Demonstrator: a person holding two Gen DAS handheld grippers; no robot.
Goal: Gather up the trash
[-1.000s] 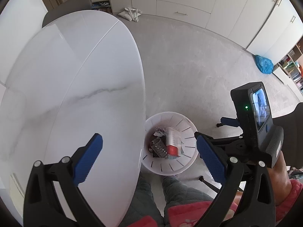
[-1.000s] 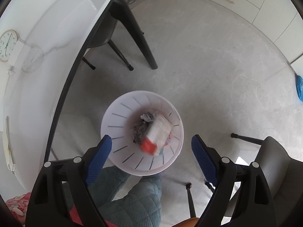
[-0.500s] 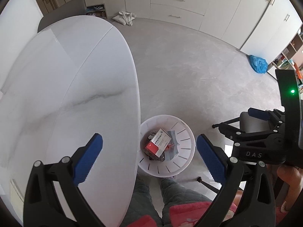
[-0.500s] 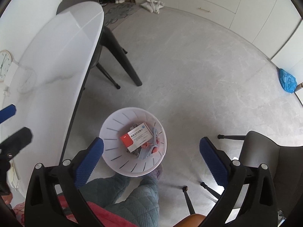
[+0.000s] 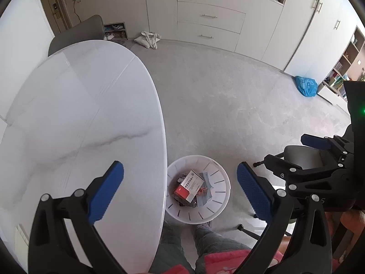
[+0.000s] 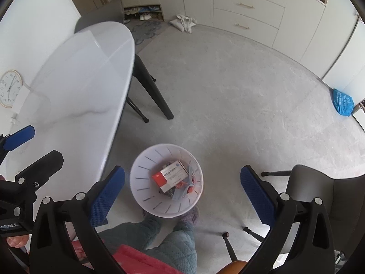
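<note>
Both grippers hang empty, fingers spread wide – left gripper (image 5: 180,191), right gripper (image 6: 182,190) – above the bin (image 6: 141,182) (red-and-white box (image 6: 170,177) on top).

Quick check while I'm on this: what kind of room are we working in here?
Most likely a home dining or living area: an oval white marble-look table with a grey chair, a wall of cream cabinets and drawers, and a small white waste basket on the grey floor.
</note>
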